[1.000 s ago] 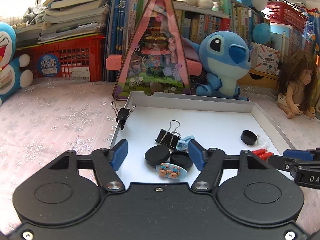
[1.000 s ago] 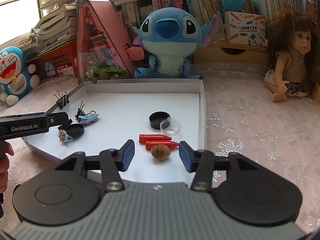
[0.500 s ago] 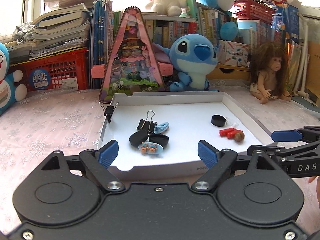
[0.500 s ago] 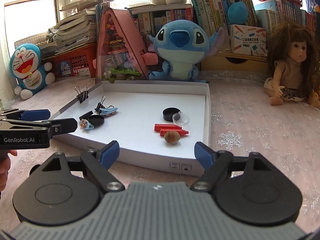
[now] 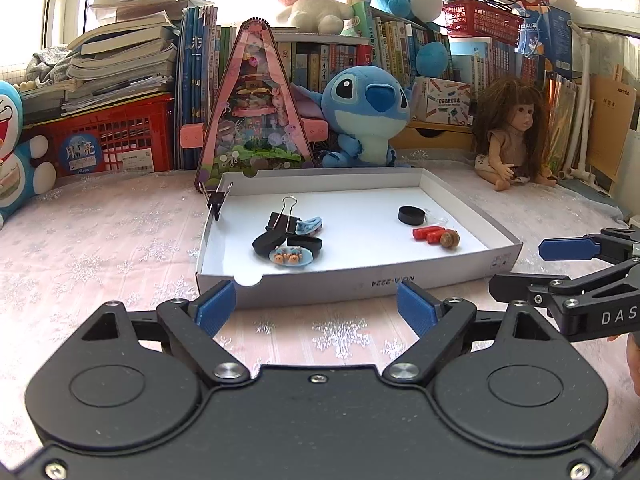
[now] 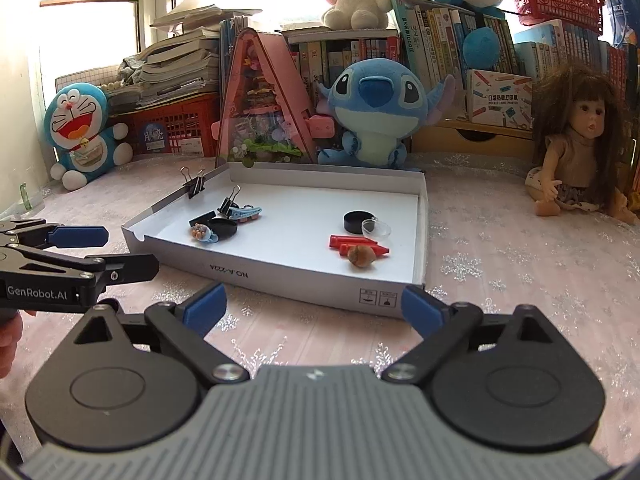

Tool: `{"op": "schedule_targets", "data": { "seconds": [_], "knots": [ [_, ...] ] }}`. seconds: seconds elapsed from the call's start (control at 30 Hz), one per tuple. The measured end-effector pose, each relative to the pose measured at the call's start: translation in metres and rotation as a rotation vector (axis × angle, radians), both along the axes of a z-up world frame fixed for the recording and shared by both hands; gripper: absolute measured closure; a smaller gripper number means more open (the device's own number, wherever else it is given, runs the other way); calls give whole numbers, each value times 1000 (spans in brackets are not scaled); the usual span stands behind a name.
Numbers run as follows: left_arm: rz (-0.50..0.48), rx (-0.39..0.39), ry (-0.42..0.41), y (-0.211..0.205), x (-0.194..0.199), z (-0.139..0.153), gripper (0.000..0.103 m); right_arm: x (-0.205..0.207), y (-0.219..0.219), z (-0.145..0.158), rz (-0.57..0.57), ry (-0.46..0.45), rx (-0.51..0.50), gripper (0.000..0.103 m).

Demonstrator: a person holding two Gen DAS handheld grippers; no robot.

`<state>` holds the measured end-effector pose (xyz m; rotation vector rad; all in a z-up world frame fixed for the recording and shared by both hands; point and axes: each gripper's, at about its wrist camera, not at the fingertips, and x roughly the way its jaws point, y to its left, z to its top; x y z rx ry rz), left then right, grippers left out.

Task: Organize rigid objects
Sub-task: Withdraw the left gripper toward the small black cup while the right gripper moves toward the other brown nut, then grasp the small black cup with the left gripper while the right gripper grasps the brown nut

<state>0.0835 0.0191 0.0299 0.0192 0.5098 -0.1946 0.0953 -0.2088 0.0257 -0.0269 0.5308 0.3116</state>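
Rigid objects, all small odds and ends, lie inside the white tray (image 5: 498,258), which sits on the tablecloth just ahead of both pairs of fingers, its near wall almost at their tips. They look sorted into two clusters, one ahead of each gripper.

Ahead of the left gripper (image 5: 316,306), beyond the near wall, sits the bigger huddle: a black binder clip (image 5: 280,220) with its wire handles up, two black round lids (image 5: 266,243) touching each other, a blue hair clip (image 5: 309,224) just behind them, and a small oval clip with bear faces (image 5: 290,257) resting against the lids. One more binder clip (image 5: 218,200) is clamped on the tray's far-left wall, apart from the rest.

Ahead of the right gripper (image 6: 314,306) lies the second cluster: a black cap (image 6: 357,221), a clear dome (image 6: 376,227) leaning on it, red crayons (image 6: 354,245) side by side, and a brown nut (image 6: 361,256) touching them at the front.

Both grippers hang short of the tray with nothing between their blue pads. The left one's fingers are spread wide; the right one's are widening further.

My guess is the sorting is nearly or fully done, everything being in the tray and grouped. If anything is left, it would be the clip on the wall, which may belong with the left huddle, though it could be meant to stay there.
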Motion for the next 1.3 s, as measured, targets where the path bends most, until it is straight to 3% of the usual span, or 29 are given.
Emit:
{"op": "schedule_targets", "data": {
  "seconds": [0.53,0.9,1.3],
  "knots": [
    [3,-35,29,15,-29,-24,16,-56,22,-19,85,-54,-65,0],
    [28,-62,83,21,-26,-38,16,-69,34,-37,90,-26,-115,0],
    [33,18,98,7,-23,-41,13,-68,36,-42,58,-6,-126,0]
  ]
}}
